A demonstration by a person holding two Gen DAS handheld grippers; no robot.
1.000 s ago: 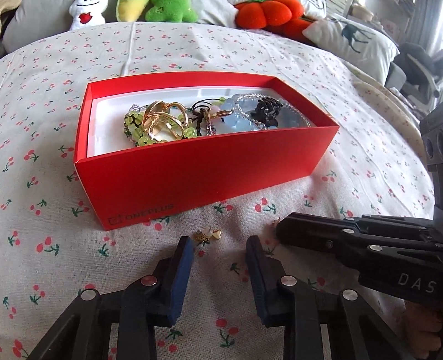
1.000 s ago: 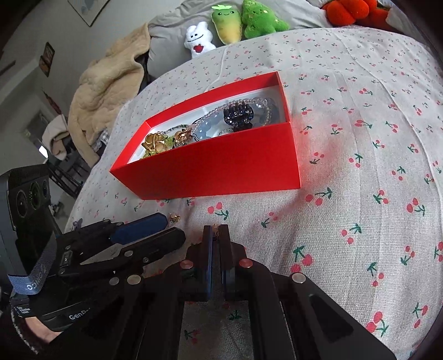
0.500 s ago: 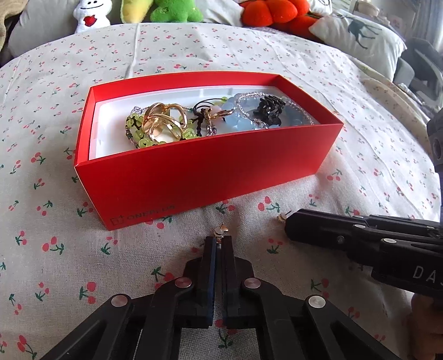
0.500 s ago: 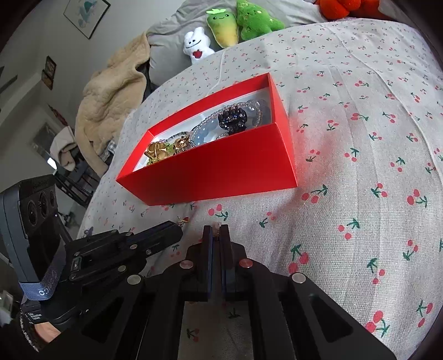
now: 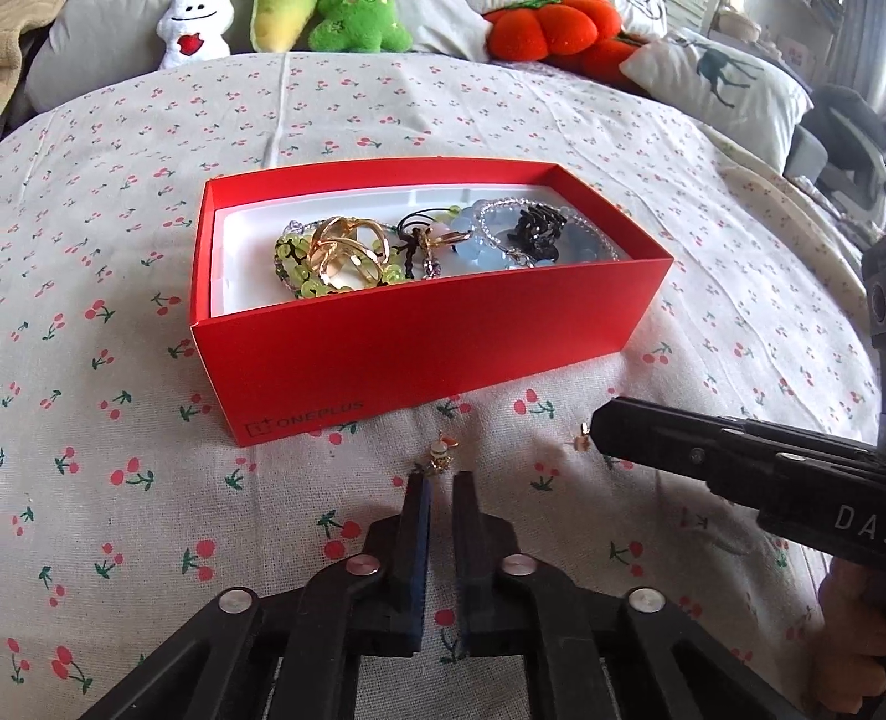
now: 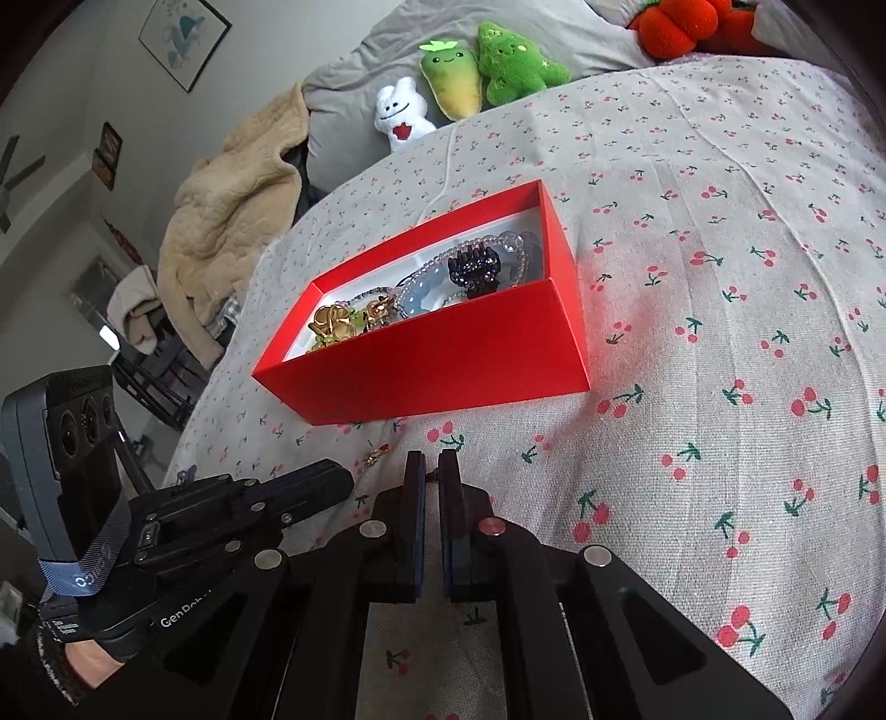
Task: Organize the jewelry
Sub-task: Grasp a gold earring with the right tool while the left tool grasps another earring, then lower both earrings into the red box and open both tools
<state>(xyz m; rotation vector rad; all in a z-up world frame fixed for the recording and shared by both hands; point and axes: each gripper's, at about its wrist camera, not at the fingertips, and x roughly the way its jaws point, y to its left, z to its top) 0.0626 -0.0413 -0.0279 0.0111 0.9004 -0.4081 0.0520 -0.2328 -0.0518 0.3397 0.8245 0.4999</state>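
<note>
A red box [image 5: 432, 343] holds several jewelry pieces: a gold bracelet [image 5: 343, 255], green beads, blue beads and a black hair claw [image 5: 536, 228]. The box also shows in the right wrist view [image 6: 443, 365]. My left gripper [image 5: 441, 477] is nearly closed and pinches a small gold earring [image 5: 442, 455] at its tips, just in front of the box. My right gripper [image 6: 431, 464] is nearly closed with a second small earring [image 5: 581, 437] at its tip, to the right of the left gripper. Both hover low over the cherry-print cloth.
The cherry-print cloth [image 5: 138, 498] covers a rounded surface that falls away at the edges. Plush toys [image 5: 354, 27] and pillows [image 5: 720, 83] line the far side. A beige blanket [image 6: 232, 188] hangs at the far left in the right wrist view.
My left gripper closed on the earring that lay on the cloth and lifted it slightly. The right gripper stayed closed on its earring and both rose a little.
</note>
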